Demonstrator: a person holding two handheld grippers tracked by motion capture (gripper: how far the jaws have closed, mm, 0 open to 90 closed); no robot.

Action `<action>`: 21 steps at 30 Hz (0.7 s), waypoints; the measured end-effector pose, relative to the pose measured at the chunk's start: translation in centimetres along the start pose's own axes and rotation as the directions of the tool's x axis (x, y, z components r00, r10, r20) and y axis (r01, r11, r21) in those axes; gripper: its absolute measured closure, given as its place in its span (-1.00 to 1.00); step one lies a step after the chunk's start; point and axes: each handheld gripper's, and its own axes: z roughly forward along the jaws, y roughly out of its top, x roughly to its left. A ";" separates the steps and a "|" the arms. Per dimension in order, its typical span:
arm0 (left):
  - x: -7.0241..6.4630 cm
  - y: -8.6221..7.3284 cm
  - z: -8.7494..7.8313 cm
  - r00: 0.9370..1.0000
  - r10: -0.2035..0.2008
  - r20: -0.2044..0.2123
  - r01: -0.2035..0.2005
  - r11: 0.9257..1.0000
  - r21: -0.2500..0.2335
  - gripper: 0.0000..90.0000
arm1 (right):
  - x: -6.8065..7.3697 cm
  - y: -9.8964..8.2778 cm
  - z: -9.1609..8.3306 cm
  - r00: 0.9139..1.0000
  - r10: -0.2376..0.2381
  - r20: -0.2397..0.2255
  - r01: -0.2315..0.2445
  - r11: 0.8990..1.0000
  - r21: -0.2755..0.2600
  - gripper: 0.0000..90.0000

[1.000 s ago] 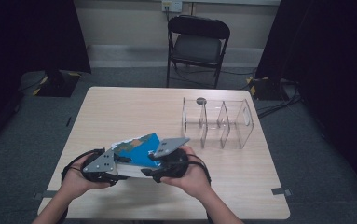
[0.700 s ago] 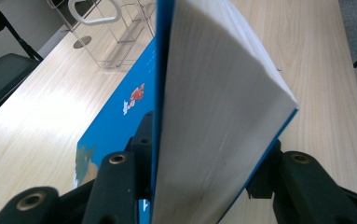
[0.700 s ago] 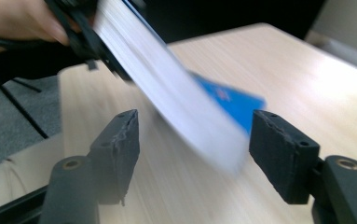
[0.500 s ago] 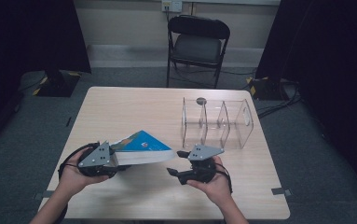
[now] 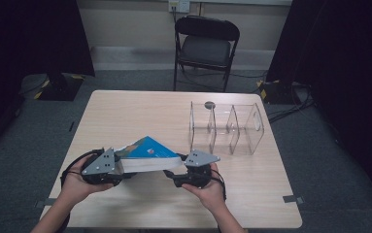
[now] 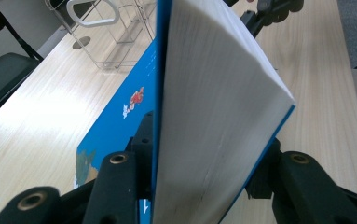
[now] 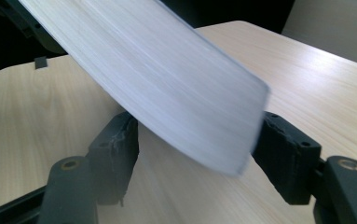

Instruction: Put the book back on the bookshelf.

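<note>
Book (image 5: 150, 154) lifted off counter (image 5: 140, 111), pinched in left tool (image 6: 199, 182); right tool (image 7: 195, 154) spread around its corner, ungripped; organizer (image 5: 227, 127) still empty

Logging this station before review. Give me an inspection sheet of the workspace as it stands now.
Surface: light wooden table, round hole near the back.
Job's things: blue book, tilted, held off the table.
Clutter: clear acrylic divider rack, empty.
Grippers: left tool shut on the book; right tool straddles the book's other end, its jaws just opened wider and then eased slightly.
Cables: black loop by each hand.
Surroundings: folding chair, dark curtains.
</note>
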 end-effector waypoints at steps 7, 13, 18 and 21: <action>-0.2 0.2 -0.8 1.000 -0.017 0.004 0.018 0.999 -0.027 0.29 | 0.1 0.2 0.1 1.000 -0.017 -0.007 0.017 1.000 -0.014 -0.19; -0.5 1.4 -2.5 0.998 -0.055 0.034 0.057 0.995 -0.078 0.33 | 0.2 1.1 -1.3 0.998 0.035 -0.059 -0.039 0.998 -0.055 -0.10; -0.4 1.4 -3.0 0.995 -0.099 0.031 0.100 0.993 -0.066 0.31 | 0.4 2.3 -1.6 0.998 0.006 -0.056 -0.009 0.999 -0.043 -0.06; -0.6 1.2 -2.9 0.998 -0.066 0.022 0.067 0.997 -0.049 0.29 | 0.5 2.3 -1.4 0.999 0.001 -0.052 -0.003 0.999 -0.038 -0.06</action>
